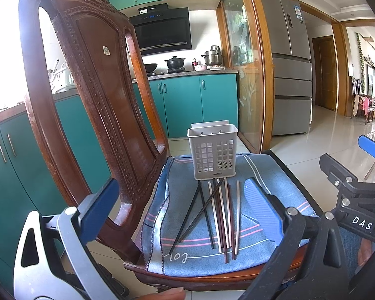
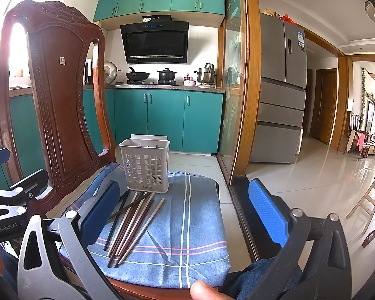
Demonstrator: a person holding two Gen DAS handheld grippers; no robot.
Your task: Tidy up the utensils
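Observation:
Several chopsticks [image 1: 220, 217], black, brown and white, lie in a loose bundle on a blue cloth [image 1: 262, 175] spread over a wooden chair seat. A white perforated utensil holder [image 1: 213, 153] stands upright just behind their far tips. My left gripper [image 1: 185, 207] is open and empty, held above the near end of the bundle. In the right wrist view the chopsticks [image 2: 132, 222] and the holder [image 2: 146, 165] show left of centre. My right gripper [image 2: 185, 210] is open and empty, near the cloth [image 2: 187, 212], to the right of the chopsticks.
The carved chair back [image 1: 87, 95] rises close on the left. The right gripper's body [image 1: 357, 200] shows at the right of the left wrist view. A sliding glass door frame [image 2: 240, 95] and tiled floor [image 2: 312, 175] lie to the right. Teal kitchen cabinets [image 2: 167, 117] stand behind.

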